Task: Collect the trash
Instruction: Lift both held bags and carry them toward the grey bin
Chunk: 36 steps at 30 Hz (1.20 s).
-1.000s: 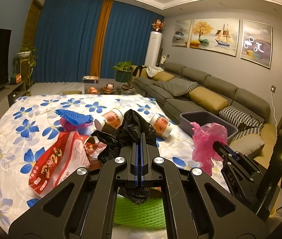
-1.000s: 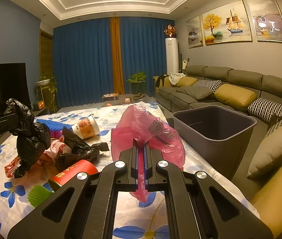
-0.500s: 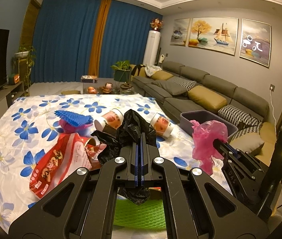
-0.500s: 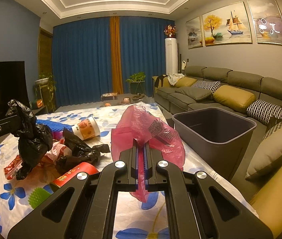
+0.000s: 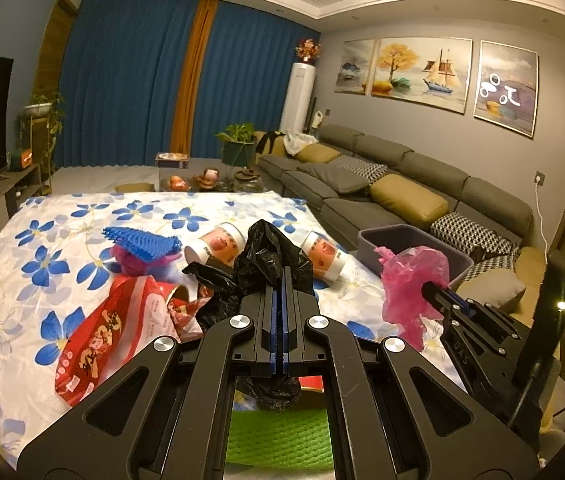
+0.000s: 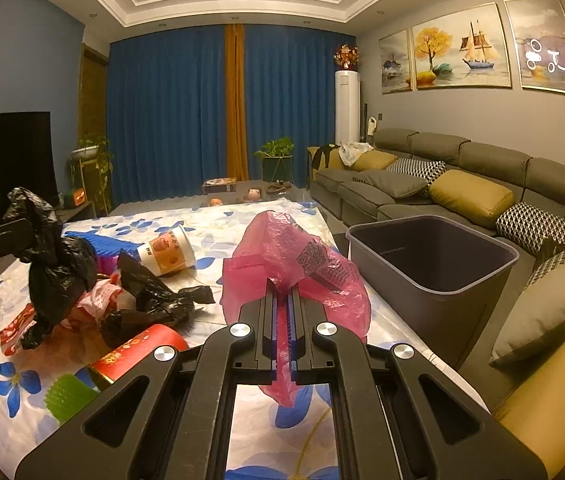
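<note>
A living room with blue curtains (image 6: 170, 120), a long grey sofa (image 6: 454, 184) and framed paintings (image 5: 422, 72) is seen under warm ceiling light. In the foreground a desk is covered by a white cloth with blue flowers (image 5: 42, 264), and litter is scattered over it.

The left gripper (image 5: 281, 276) is clamped tight on a black plastic bag (image 5: 270, 256), which is lifted clear of the cloth; part of the bag is bunched above the fingers and part hangs below them. In the right wrist view the same bag (image 6: 54, 264) is seen dangling at the left edge, above the pile.

The right gripper (image 6: 281, 288) is closed on a pink plastic bag (image 6: 294, 264), with the film pinched between the blue pads and a tail hanging under them. In the left wrist view this bag (image 5: 410, 284) is held in the air near the desk's right edge, close to a grey bin (image 6: 434, 264) that stands just beside the desk, between it and the sofa.

Still lying on the cloth are two paper cups (image 5: 218, 244) on their sides, a red snack wrapper (image 5: 106, 328), a second crumpled black bag (image 6: 146, 292), a blue mesh piece (image 5: 142, 238) on something pink, a red can (image 6: 138, 352) and a green ribbed item (image 5: 278, 436) at the near edge.
</note>
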### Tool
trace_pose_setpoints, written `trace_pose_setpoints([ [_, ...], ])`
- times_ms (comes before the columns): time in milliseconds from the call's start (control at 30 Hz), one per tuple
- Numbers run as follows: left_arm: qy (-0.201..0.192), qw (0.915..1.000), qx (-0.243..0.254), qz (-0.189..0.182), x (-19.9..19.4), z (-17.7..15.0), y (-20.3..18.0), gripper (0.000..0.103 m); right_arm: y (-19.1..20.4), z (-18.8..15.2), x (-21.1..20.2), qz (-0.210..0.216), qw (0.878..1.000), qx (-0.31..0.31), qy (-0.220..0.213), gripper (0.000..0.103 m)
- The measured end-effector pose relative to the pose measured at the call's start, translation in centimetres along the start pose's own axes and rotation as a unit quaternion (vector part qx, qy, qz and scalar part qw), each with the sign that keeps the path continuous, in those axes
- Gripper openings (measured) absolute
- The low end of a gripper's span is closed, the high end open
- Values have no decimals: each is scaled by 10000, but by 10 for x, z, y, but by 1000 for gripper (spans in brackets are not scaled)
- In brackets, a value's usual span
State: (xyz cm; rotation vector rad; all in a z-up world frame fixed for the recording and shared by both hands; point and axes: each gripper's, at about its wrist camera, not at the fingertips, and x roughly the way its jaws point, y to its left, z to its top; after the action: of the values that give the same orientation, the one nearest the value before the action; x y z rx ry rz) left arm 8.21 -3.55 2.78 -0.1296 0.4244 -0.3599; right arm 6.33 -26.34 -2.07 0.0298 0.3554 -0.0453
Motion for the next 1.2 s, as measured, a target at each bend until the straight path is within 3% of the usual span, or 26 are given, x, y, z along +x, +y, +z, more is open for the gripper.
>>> trace_pose_setpoints([
  [400,-185,9997,-11,-128,-3,19,0,0,-22,14,8,305,9991,294,-23,5],
  [767,-115,9982,134,-578,38,38,-49,0,-57,32,7,319,9984,422,-208,5],
  [1067,58,9902,286,-1364,98,64,-111,0,-115,55,7,-175,9963,585,-600,5],
  [1200,14,9871,430,-1545,125,74,-138,0,-137,63,12,-422,9949,589,-698,5],
])
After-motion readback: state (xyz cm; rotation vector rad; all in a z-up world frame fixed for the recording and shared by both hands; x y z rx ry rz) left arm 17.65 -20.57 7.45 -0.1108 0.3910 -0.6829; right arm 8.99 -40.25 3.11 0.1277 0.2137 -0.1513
